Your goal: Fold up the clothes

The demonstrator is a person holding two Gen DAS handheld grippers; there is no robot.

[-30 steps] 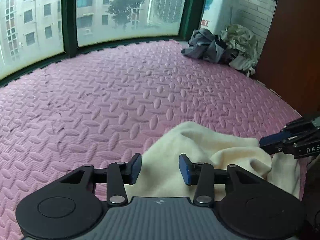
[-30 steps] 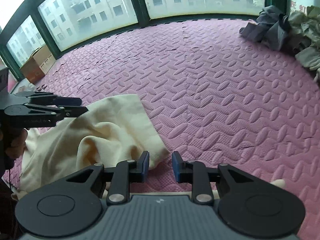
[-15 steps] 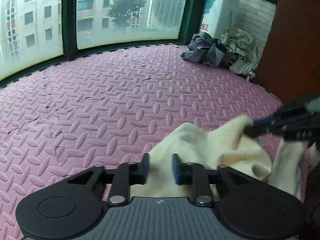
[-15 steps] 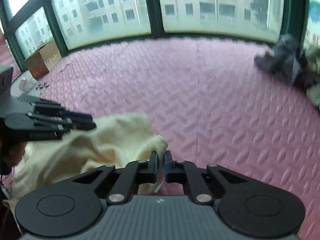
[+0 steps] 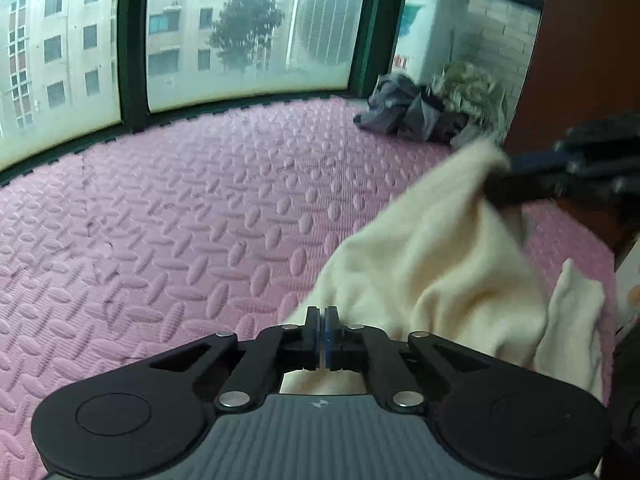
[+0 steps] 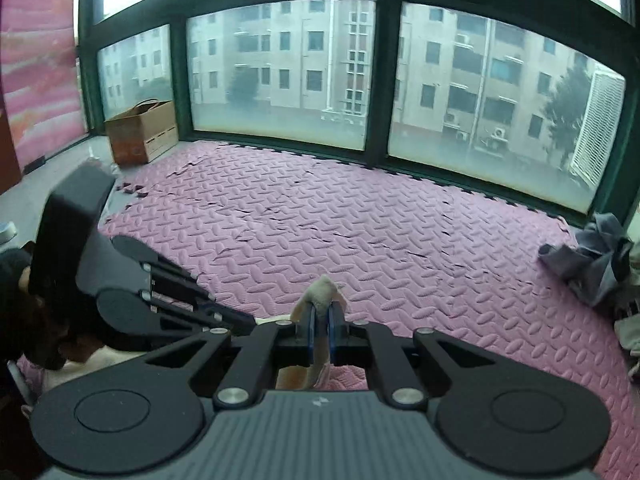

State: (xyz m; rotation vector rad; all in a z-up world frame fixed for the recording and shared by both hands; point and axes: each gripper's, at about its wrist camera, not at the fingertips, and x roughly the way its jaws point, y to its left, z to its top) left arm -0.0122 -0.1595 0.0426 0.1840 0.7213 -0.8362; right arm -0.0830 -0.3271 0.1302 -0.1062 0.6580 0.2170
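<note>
A cream garment (image 5: 432, 264) lies rumpled on the pink foam mat (image 5: 200, 220), with one corner pulled up off it. In the left wrist view my left gripper (image 5: 322, 320) is shut at the garment's near edge, and the cloth runs under its fingers. My right gripper (image 5: 500, 180) comes in from the right and holds the raised corner. In the right wrist view my right gripper (image 6: 320, 320) is shut on a tuft of the cream garment (image 6: 322, 292) that pokes out above the pads. My left gripper (image 6: 244, 322) shows low at the left.
A heap of grey and pale clothes (image 5: 420, 116) sits in the far corner by a brown wooden panel (image 5: 580, 60); the right wrist view has that heap (image 6: 588, 264) at its right edge. A cardboard box (image 6: 142, 132) stands by the windows at far left.
My left jaws have closed at the garment's near edge. My right gripper shut on a corner, rose and rolled, lifting the cloth off the mat.
</note>
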